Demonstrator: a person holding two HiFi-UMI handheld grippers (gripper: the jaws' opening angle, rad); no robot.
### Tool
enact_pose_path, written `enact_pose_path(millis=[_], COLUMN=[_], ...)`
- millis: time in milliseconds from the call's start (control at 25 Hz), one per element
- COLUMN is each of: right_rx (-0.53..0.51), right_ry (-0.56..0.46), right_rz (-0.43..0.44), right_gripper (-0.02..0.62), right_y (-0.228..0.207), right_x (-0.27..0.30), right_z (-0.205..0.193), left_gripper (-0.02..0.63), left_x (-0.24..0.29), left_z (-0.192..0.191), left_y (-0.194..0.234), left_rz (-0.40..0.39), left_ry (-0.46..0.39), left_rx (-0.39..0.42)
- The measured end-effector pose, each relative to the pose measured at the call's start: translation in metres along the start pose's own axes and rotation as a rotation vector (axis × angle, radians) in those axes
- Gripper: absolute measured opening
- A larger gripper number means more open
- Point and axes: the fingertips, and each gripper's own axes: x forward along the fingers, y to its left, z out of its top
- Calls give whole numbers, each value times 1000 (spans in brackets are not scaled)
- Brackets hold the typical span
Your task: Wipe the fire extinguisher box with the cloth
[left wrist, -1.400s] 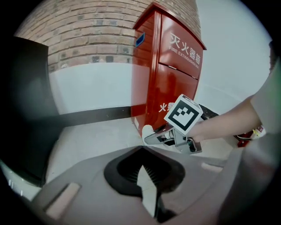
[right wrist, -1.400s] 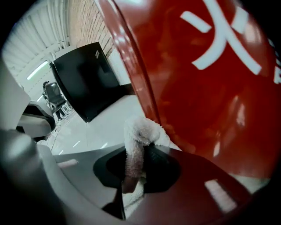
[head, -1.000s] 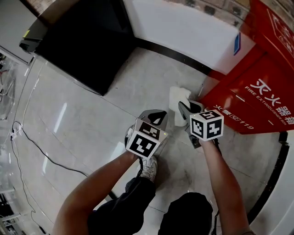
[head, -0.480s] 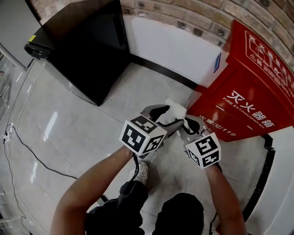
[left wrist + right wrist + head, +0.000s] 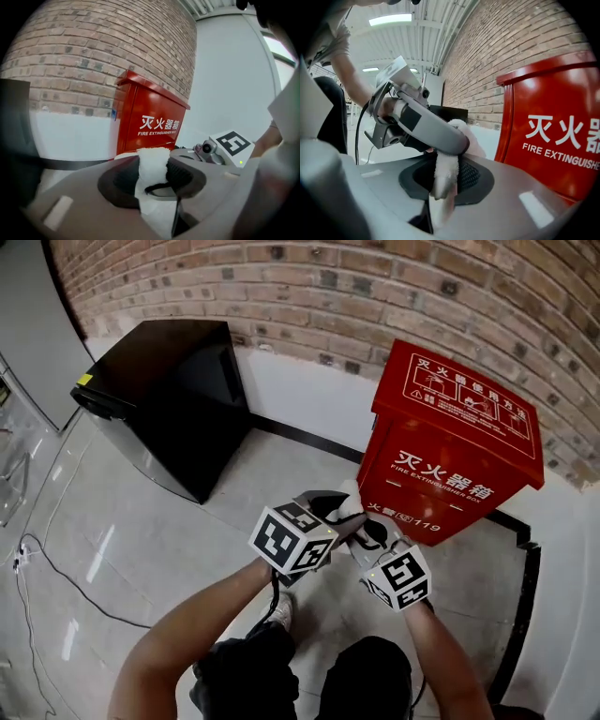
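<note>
— Cloth (image 5: 151,161)?
— White. Your left gripper (image 5: 330,512) is clenched on it. Your right gripper (image 5: 367,538) grips it too, its jaws having just been easing apart.
— Fire extinguisher box (image 5: 450,465)?
— Red, against the brick wall (image 5: 375,287), just beyond the cloth.

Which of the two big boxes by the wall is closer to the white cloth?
The red box, with white writing on its front. It stands just behind the cloth. The black box is farther off to the left.
</note>
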Motion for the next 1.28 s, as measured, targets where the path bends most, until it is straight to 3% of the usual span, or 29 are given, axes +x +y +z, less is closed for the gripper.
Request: enact_pose_path(millis=[80, 240, 320, 400, 480, 520, 560, 720, 960, 1120, 1280], right_rx=[39, 84, 78, 91, 112, 125, 141, 214, 216, 275, 368], right_ry=[-24, 6, 40, 73, 127, 165, 207, 291, 375, 384, 355], right_rz=[9, 33, 1, -58, -109, -121, -124, -135, -133, -187, -238], right_gripper=[111, 275, 298, 278, 153, 48, 25, 25, 25, 25, 24], right_y=[-3, 2, -8, -25, -42, -49, -53, -60, -44, -55, -67], right_x=[-9, -6, 2, 10, 22, 30, 39, 69, 95, 95, 87], right_z=[15, 22, 17, 12, 8, 5, 1, -8, -21, -30, -41], left_gripper=[139, 106, 106, 106, 106, 107, 107, 107, 112, 114, 109], left_x=[-5, -17, -21, -22, -18, -16, -12, 5, 24, 52, 77], left_z=[16, 36, 50, 68, 92, 106, 120, 173, 231, 222, 200], left_y=[-6, 7, 28, 50, 71, 81, 90, 115, 124, 129, 134], left_rz=[22, 32, 24, 5, -19, -30, -42, -143, -355, -384, -351], left_ry=[-4, -23, -65, -112, -153, -173, -192, -285, -428, -408, -394], left_rx=[35, 110, 137, 170, 212, 236, 258, 295, 245, 243, 246])
